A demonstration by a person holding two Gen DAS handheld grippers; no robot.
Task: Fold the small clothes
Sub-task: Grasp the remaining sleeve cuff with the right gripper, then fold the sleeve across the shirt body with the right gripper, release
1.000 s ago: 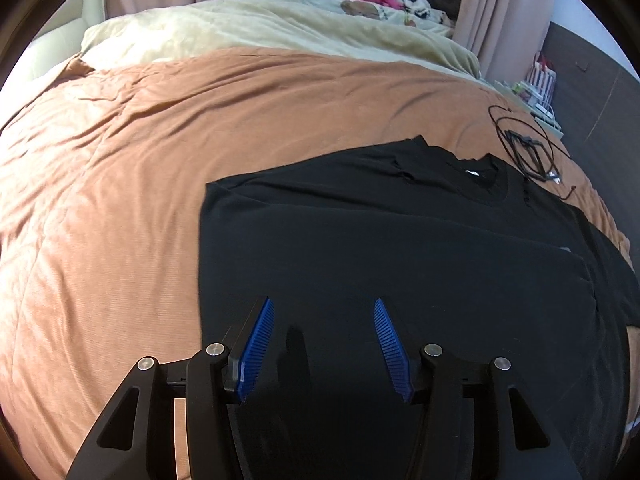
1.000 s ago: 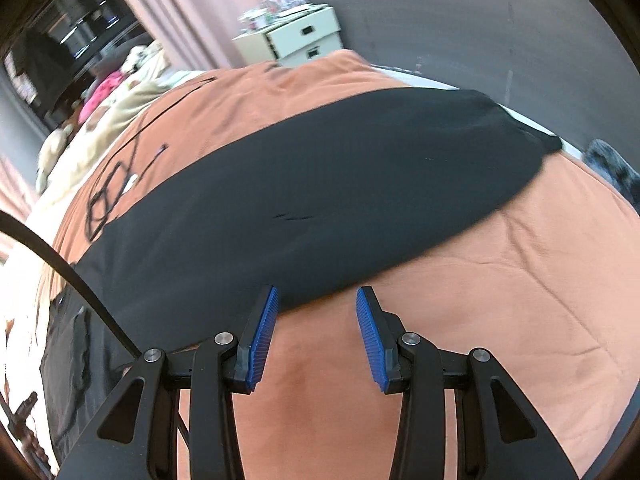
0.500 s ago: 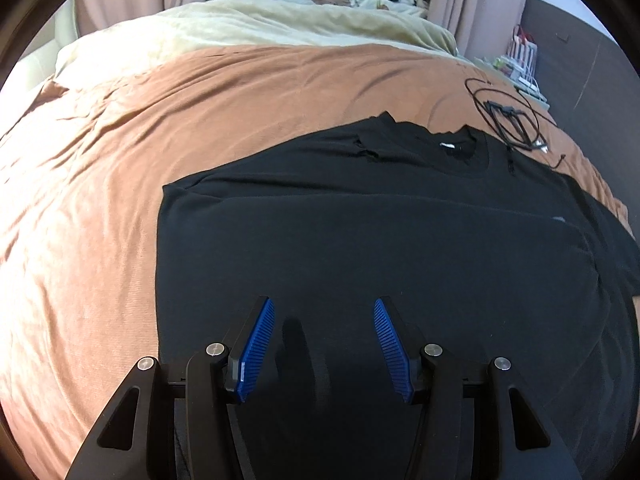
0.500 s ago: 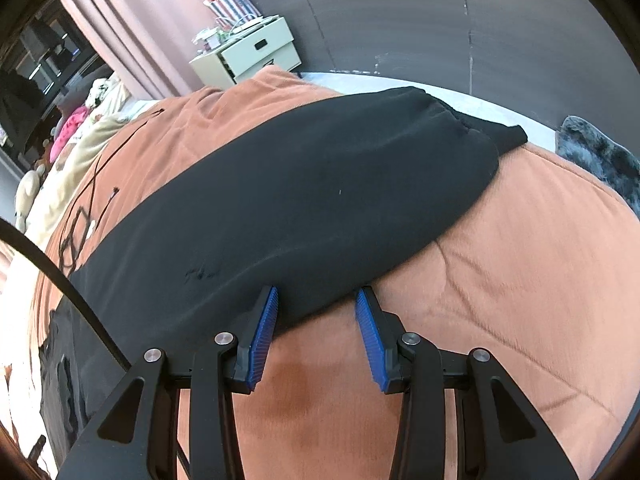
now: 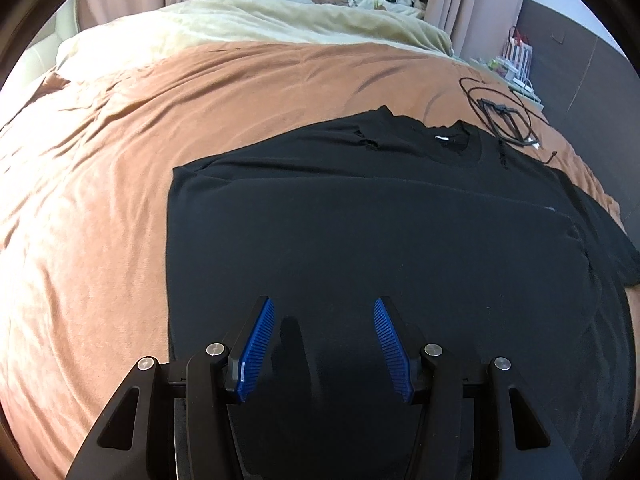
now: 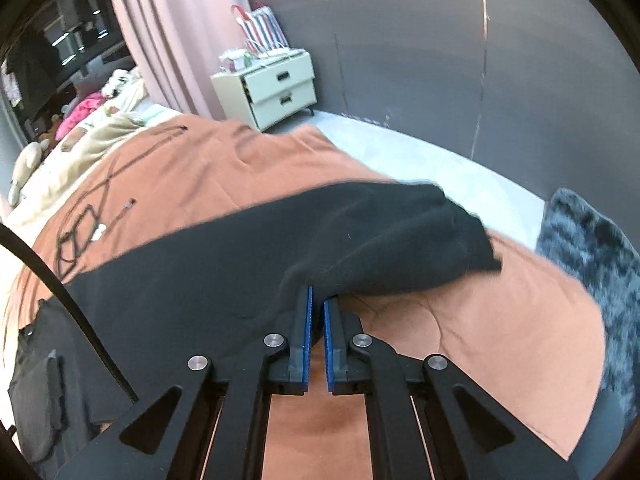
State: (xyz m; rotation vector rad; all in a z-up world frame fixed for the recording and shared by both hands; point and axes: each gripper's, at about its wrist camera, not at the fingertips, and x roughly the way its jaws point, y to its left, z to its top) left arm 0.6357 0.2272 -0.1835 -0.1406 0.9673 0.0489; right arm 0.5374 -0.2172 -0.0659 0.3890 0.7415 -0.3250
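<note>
Only the right view shows right gripper (image 6: 316, 300) pinching the soft black shirt's (image 6: 224, 264) hem; left gripper (image 5: 324, 320) – jaws spread – hovers over flat shirt (image 5: 360, 240) on the rumpled orange blanket (image 5: 100, 200).

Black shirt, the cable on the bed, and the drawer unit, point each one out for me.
Black shirt (image 5: 400, 240): left wrist view, middle of the body.
Cable (image 5: 504, 114): left wrist view, on the coiled loops.
Drawer unit (image 6: 276, 88): right wrist view, front of the upper drawer.

black shirt (image 6: 240, 264) edge blurred, sleeve cut off
</note>
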